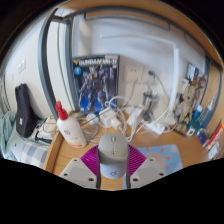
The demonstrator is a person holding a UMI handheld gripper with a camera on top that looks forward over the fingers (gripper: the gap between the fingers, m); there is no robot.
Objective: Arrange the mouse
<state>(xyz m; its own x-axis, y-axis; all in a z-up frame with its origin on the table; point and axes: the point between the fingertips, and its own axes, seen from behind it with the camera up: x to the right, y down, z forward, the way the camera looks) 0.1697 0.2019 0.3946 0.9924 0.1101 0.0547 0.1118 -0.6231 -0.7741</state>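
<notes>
A grey-white computer mouse (pixel 112 153) sits between my two fingers, its front pointing away over the wooden table (pixel 150 140). Both magenta pads (pixel 90 160) press against its sides. My gripper (pixel 112 165) is shut on the mouse and holds it just above or on the table surface; I cannot tell which. The rear of the mouse lies down between the finger bases.
A white bottle with a red cap (pixel 67 126) stands ahead to the left. A box with robot artwork (pixel 97 78) leans against the wall behind. White cables and a power strip (pixel 148 125) lie ahead. A lilac mat (pixel 163 157) lies right of the fingers. Clutter fills the far right.
</notes>
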